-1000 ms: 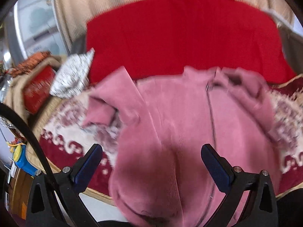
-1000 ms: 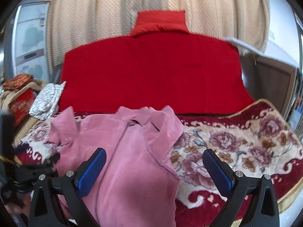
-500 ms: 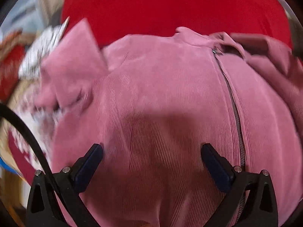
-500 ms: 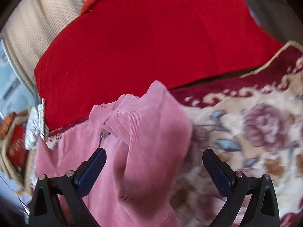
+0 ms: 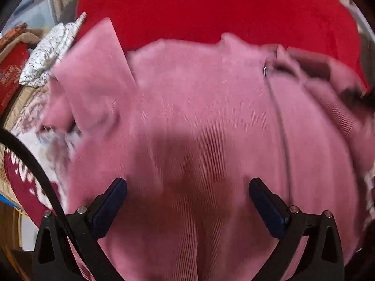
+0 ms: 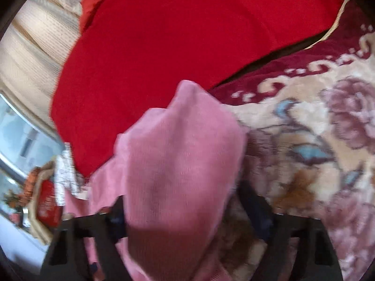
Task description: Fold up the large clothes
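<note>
A pink corduroy zip jacket (image 5: 199, 121) lies spread on a floral sofa cover, collar toward the red cushion. Its left sleeve (image 5: 91, 75) is folded up at the upper left. My left gripper (image 5: 187, 201) is open, close above the jacket's chest, with the zip (image 5: 279, 126) to its right. In the right wrist view a raised fold of the jacket (image 6: 178, 164) stands between the fingers of my right gripper (image 6: 187, 215). That gripper is open around the fold, its left finger partly hidden by cloth.
A red cushion (image 5: 211, 7) backs the sofa, also in the right wrist view (image 6: 168, 35). The floral cover (image 6: 316, 152) extends to the right. A white patterned cloth (image 5: 51, 51) and a red box (image 5: 10, 79) sit at the left. Beige curtain (image 6: 42, 32) behind.
Both grippers have dropped closer to the jacket. The right gripper has moved in so the jacket's fold now sits between its fingers. The left view has shifted slightly left.
</note>
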`<state>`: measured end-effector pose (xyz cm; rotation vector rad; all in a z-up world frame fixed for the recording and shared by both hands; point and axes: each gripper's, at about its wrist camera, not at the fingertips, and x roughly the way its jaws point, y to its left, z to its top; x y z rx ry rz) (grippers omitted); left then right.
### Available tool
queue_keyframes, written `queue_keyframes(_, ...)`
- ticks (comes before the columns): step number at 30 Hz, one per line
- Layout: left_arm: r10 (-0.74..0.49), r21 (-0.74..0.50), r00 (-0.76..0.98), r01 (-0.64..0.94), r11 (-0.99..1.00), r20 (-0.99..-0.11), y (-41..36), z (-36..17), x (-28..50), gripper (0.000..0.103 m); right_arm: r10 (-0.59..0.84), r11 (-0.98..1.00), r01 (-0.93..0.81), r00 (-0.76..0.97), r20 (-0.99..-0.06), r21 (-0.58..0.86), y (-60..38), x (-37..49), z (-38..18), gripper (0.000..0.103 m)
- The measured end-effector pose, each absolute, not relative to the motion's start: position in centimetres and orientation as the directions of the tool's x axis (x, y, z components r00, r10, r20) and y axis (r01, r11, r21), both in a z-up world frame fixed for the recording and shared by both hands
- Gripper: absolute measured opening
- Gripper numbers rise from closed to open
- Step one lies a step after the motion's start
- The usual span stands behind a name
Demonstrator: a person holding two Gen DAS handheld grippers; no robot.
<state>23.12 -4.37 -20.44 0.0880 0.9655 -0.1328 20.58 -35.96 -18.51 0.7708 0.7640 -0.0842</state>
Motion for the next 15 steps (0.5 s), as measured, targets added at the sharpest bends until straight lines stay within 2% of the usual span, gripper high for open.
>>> queue_keyframes(2, -0.070, 0.024, 0.624, 0.141, 0.990, -0.779, -4.2, -17.9, 22.9, 0.103, 0.200, 0.746, 0.286, 0.766, -0.612, 0.601, -35.3, 20.5, -17.8, 0.059)
queue_keyframes(3, -0.076, 0.025, 0.637, 0.149, 0.989, -0.767, -4.2, -16.5, 23.1, 0.103, 0.192, 0.775, 0.245, 0.787, -0.586, 0.583, -34.5, 20.3, -17.1, 0.051)
queue_keyframes(8, -0.071, 0.088, 0.703, 0.187, 0.978, -0.708, -5.1, -10.1, 24.5, 0.103, 0.360, 0.837, -0.058, 0.808, -0.467, 0.543, -29.8, 19.0, -14.1, 0.051)
queue_keyframes(11, -0.076, 0.126, 0.718, 0.224, 0.966, -0.692, -6.2, -7.4, 25.4, 0.103, 0.445, 0.858, -0.198, 0.747, -0.494, 0.473, -26.7, 18.4, -14.3, 0.051)
queue_keyframes(15, -0.112, 0.169, 0.709, 0.313, 0.935, -0.696, -9.2, -5.9, 26.7, 0.103, 0.529, 0.824, -0.228, 0.638, -0.560, 0.519, -25.0, 18.5, -17.0, 0.051)
